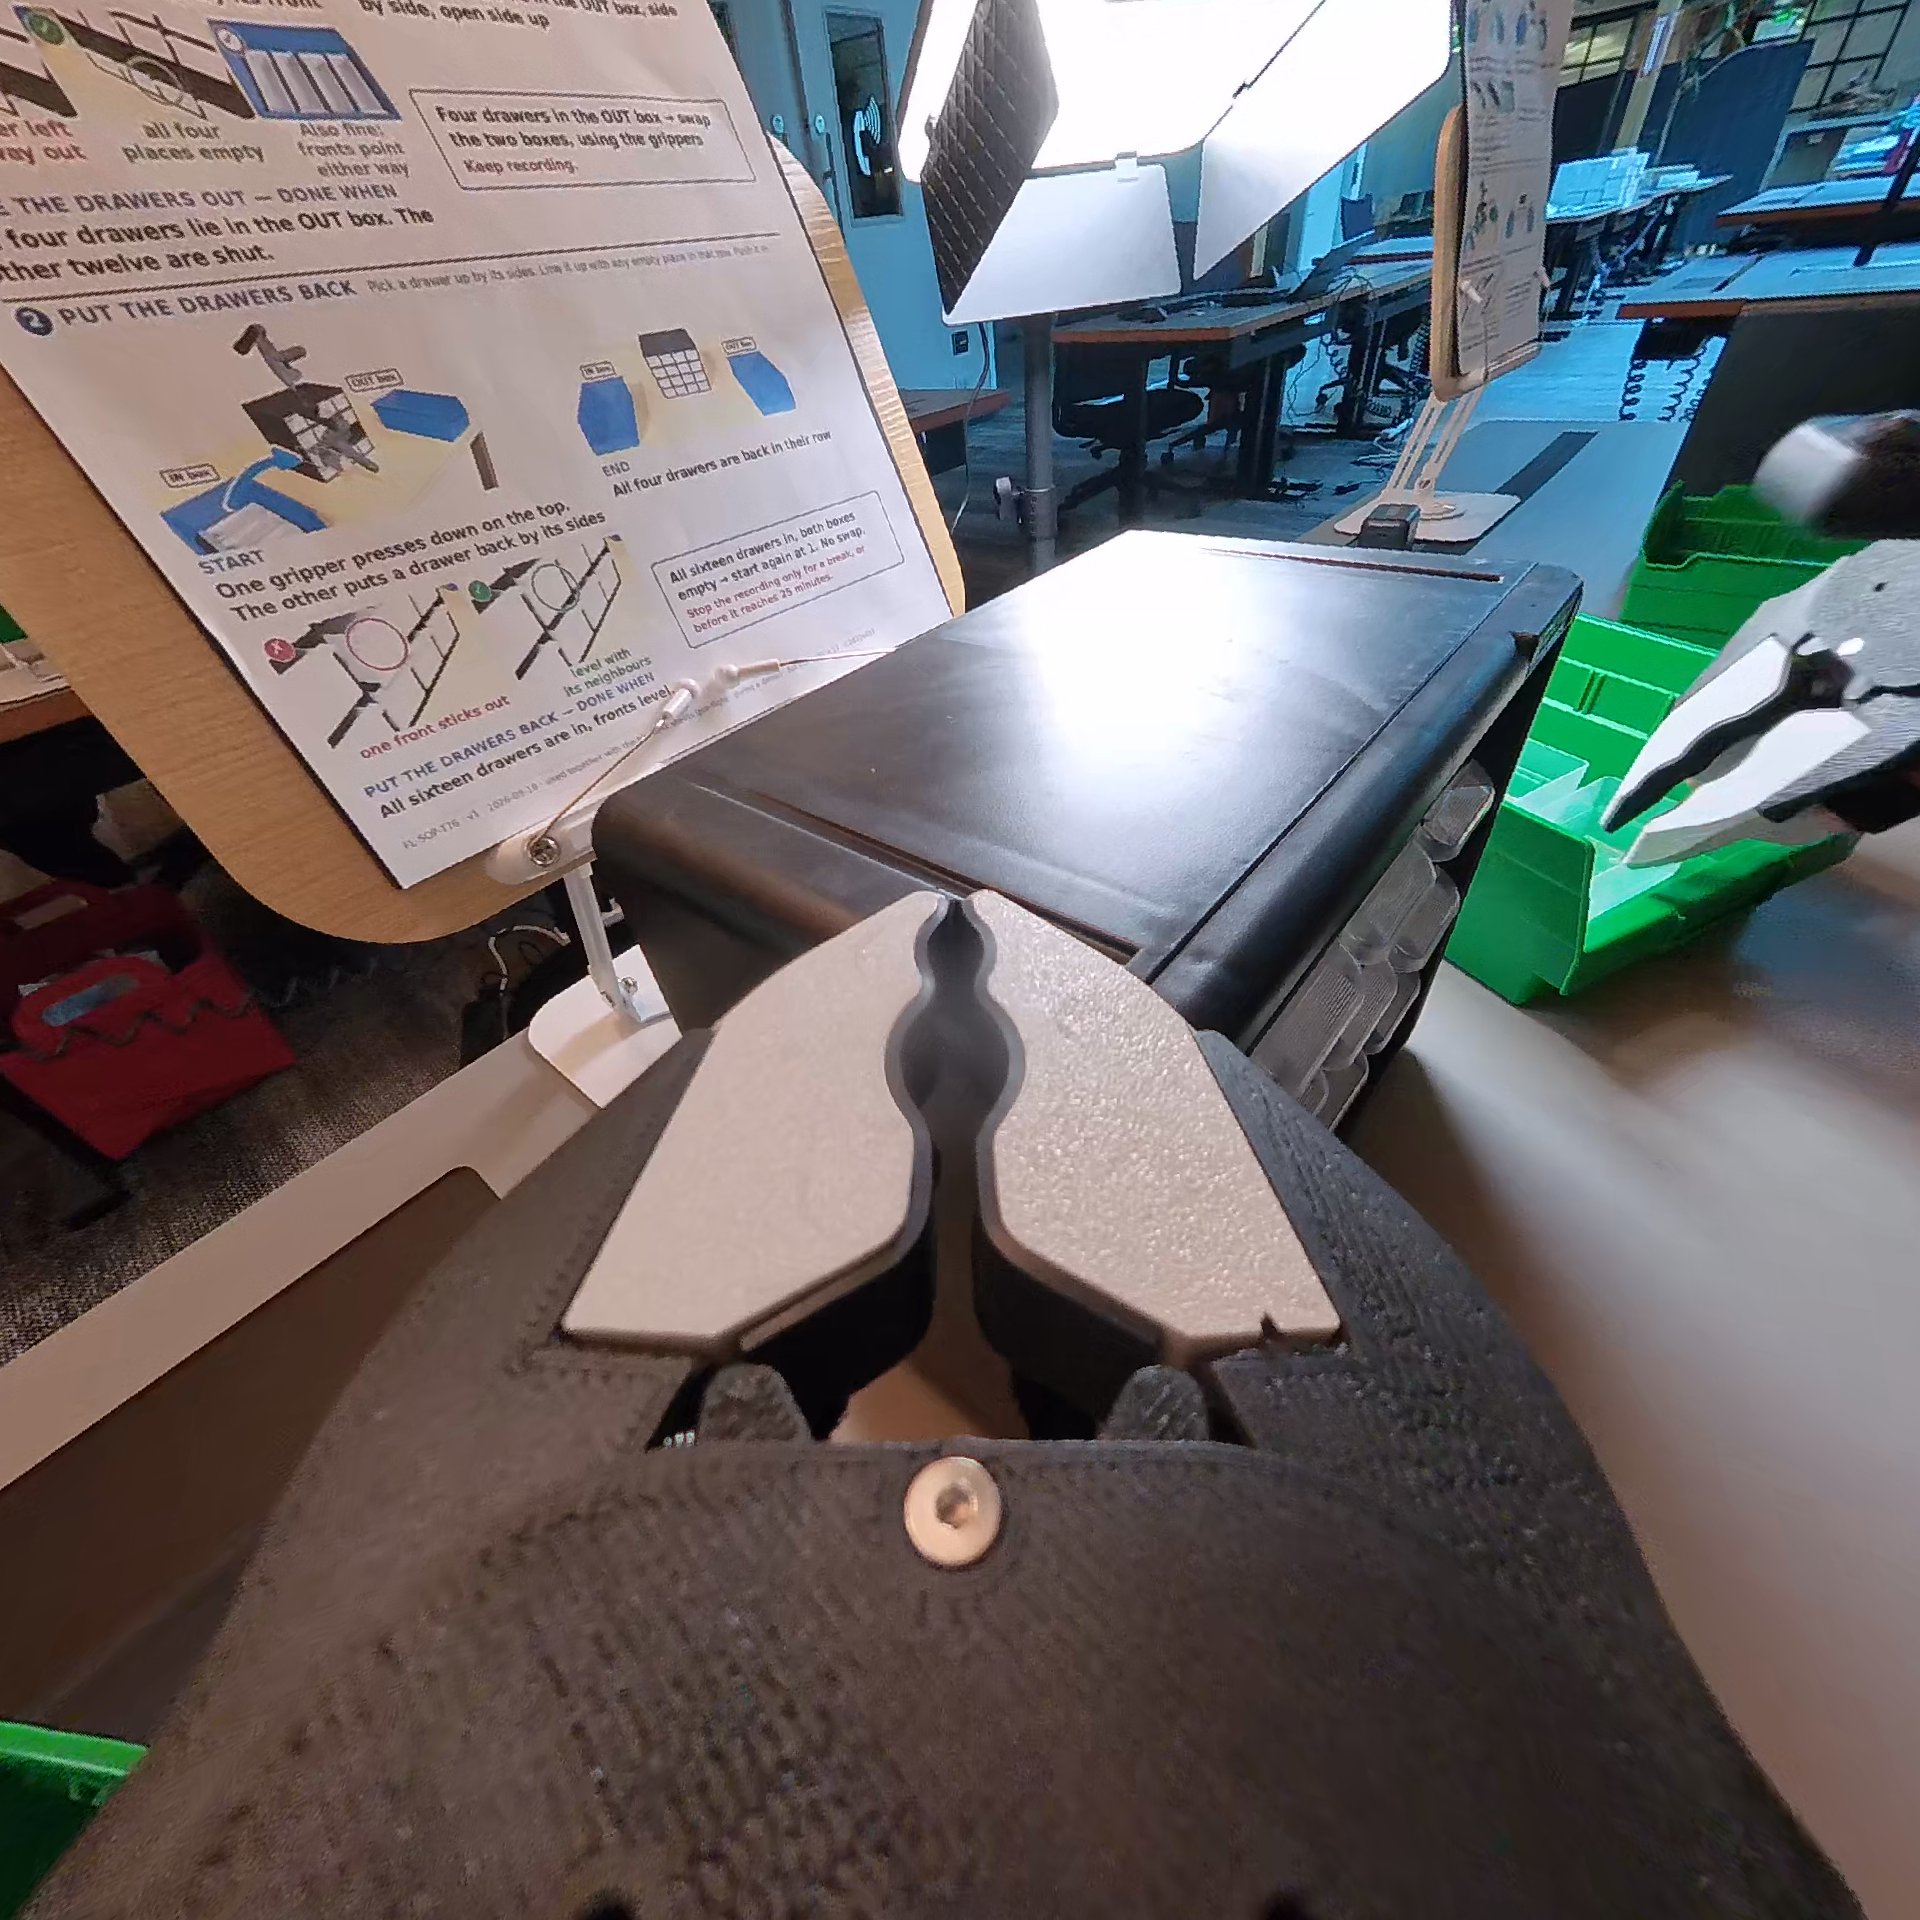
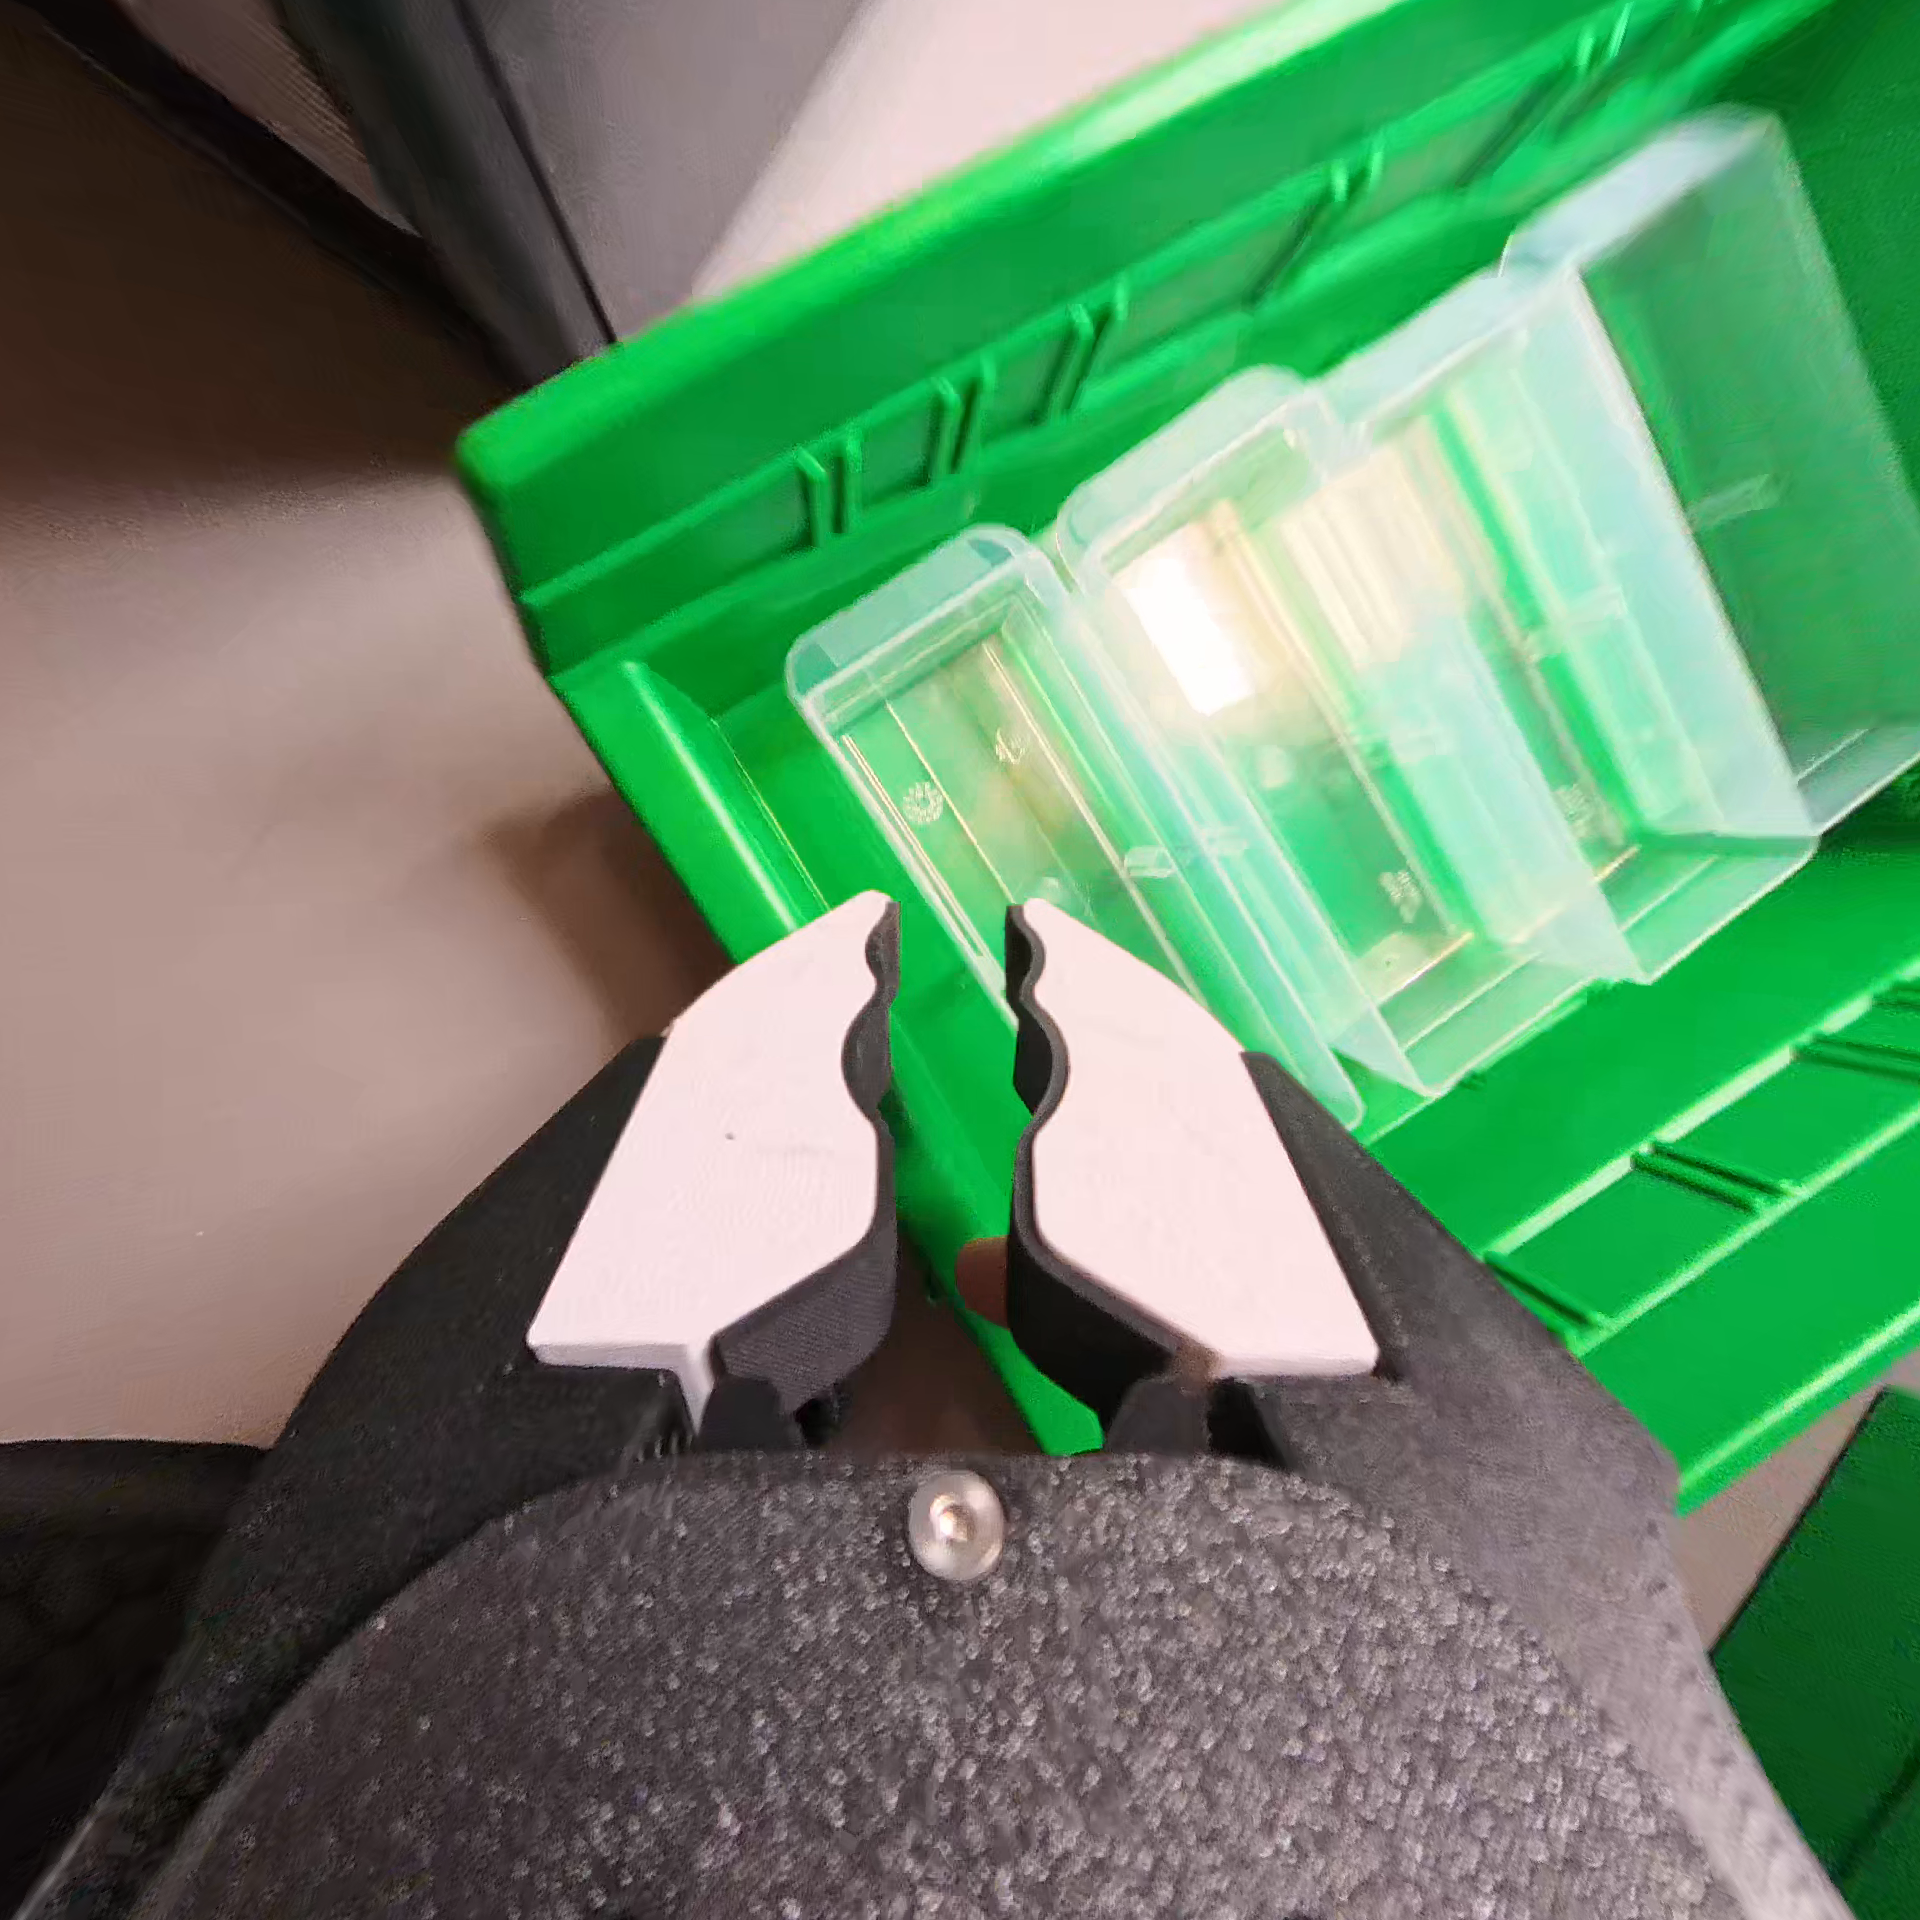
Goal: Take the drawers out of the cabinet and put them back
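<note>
Left tool (image 1: 954, 914) closed, empty, above the black cabinet (image 1: 1122, 727). Right tool (image 2: 948, 914) slightly parted, empty, over the green bin (image 2: 665, 468) holding clear drawers (image 2: 1351, 707).

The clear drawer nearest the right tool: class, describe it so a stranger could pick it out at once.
Find the green bin on the table. Three clear drawers lie side by side inside it. Yours is the end one, by the bin's corner, just beyond the right tool; it looks the smallest.

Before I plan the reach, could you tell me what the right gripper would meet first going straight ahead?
Probably the nearest clear plastic drawer lying in the green plastic bin; the right gripper is open, depth uncertain.
</note>
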Motion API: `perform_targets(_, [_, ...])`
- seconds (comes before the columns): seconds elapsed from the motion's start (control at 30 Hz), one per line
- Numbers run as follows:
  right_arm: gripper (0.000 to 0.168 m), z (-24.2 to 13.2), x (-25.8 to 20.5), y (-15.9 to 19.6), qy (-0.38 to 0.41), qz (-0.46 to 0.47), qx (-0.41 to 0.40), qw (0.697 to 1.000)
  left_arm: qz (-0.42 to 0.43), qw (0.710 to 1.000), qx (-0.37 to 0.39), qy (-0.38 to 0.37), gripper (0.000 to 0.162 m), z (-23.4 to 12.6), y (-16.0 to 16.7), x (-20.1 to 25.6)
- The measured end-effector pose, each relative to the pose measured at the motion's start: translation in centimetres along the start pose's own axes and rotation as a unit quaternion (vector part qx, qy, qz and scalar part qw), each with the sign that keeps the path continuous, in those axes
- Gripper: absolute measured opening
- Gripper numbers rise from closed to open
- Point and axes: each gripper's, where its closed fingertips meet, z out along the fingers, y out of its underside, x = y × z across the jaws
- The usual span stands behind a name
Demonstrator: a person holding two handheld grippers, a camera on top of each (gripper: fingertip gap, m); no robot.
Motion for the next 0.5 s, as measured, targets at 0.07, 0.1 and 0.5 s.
perform_targets(0.07, [0.026, -1.0, -1.3, -1.1, -0.013, -0.053, 0.059, 0.997, -0.001, 1.0, 0.001, 0.001, 0.0, 0.0, 0.0, 0.0])
perform_targets(0.1, [0.029, -1.4, -2.2, -1.3, -0.019, -0.095, 0.082, 0.992, -0.001, 1.0, 0.001, 0.001, 0.0, 0.0, 0.0, 0.0])
perform_targets(0.5, [0.03, 1.9, -2.6, 2.2, 0.144, -0.339, -0.024, 0.929, 0.071, 0.995, 0.043, -0.06, 0.0, -1.7, -2.6, 0.3])
